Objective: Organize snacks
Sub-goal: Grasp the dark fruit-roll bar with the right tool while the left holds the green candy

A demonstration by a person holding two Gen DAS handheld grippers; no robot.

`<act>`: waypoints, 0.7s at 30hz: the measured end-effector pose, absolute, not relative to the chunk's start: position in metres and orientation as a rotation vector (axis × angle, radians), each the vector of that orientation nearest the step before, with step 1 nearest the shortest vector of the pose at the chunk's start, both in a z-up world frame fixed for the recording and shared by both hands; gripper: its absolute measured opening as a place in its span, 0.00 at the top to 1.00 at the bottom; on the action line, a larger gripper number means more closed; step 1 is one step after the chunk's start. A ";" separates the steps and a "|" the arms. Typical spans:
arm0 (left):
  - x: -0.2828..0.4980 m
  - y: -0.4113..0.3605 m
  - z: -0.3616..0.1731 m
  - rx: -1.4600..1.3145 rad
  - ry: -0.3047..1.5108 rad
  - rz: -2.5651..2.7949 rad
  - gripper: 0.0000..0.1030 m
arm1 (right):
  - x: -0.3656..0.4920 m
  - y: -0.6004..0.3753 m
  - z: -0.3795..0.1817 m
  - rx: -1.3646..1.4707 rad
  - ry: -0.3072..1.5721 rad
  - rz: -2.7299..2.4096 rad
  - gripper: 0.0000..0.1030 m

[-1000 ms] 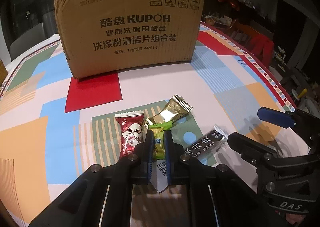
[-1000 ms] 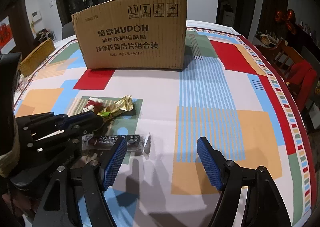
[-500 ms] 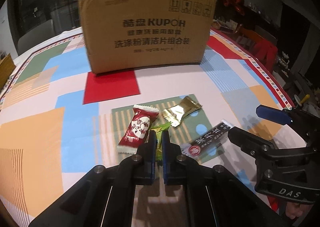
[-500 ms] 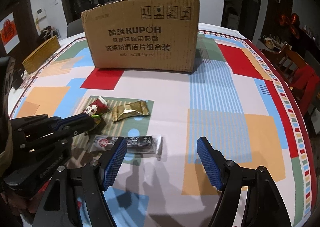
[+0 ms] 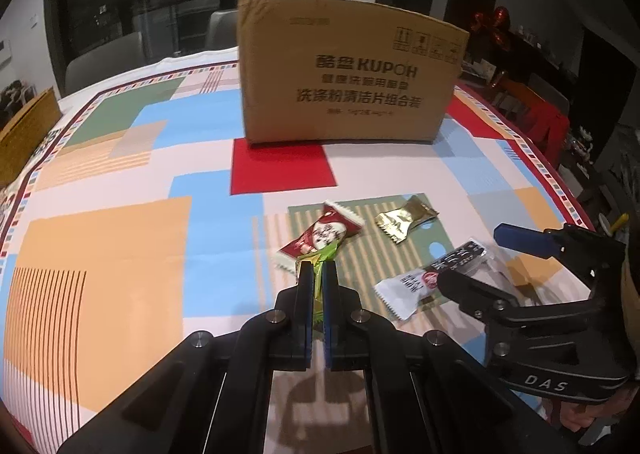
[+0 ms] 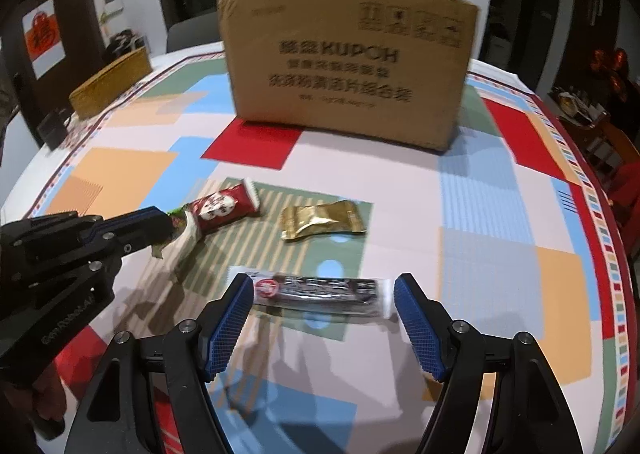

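Progress: I am judging the sorting as barely begun; four snacks are showing on the surface point(image 5: 120, 238) or at my grippers, and none is visibly in the cardboard box point(image 5: 348, 77) yet, though its inside is hidden from both views.
In hand: my left gripper point(image 5: 318, 274) is clamping the green-wrapped snack point(image 5: 320, 260) with its jaws pressed nearly together, just below the middle of the left wrist view.
Free hand: my right gripper point(image 6: 324, 306) is standing wide apart and holding nothing; the black bar point(image 6: 320, 290) is lying crosswise between its fingertips, and I cannot tell whether the pads are touching it.
Left to do: I am reckoning that the red packet point(image 5: 324, 234), the gold packet point(image 5: 404, 219) and the black bar are all waiting, besides the green one I am gripping.
Green snack: its wrapper is crumpling where I am pinching it, with a thin twisted end poking past my fingertips toward the red packet.
Red packet: it is lying tilted just beyond my left gripper, with a white round picture on its face and crimped white ends.
Gold packet: it is lying shiny and creased to the right of the red one, apart from it.
Black bar: it is lying long and flat, dark in the middle with white sealed ends and a red round mark.
Box: it is standing upright in the upper middle of both views, well apart from the snacks.
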State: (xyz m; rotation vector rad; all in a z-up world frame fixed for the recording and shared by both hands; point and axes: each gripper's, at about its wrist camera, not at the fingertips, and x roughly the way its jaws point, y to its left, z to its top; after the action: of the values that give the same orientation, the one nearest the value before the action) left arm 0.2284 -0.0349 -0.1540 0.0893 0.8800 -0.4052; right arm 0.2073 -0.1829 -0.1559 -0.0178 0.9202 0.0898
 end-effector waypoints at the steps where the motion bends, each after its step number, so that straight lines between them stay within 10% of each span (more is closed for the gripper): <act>1: 0.228 -0.032 -0.155 0.085 0.882 -0.400 0.95 | 0.208 -0.180 -0.157 -0.027 0.925 0.095 0.28; 21: 0.228 -0.017 -0.157 0.054 0.890 -0.379 0.95 | 0.222 -0.166 -0.178 -0.037 0.975 0.020 0.12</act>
State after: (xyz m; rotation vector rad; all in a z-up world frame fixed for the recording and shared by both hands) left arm 0.2280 -0.0175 -0.1571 0.0536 0.8896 -0.3788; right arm 0.2217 -0.1656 -0.1784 -0.0374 0.9753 0.0198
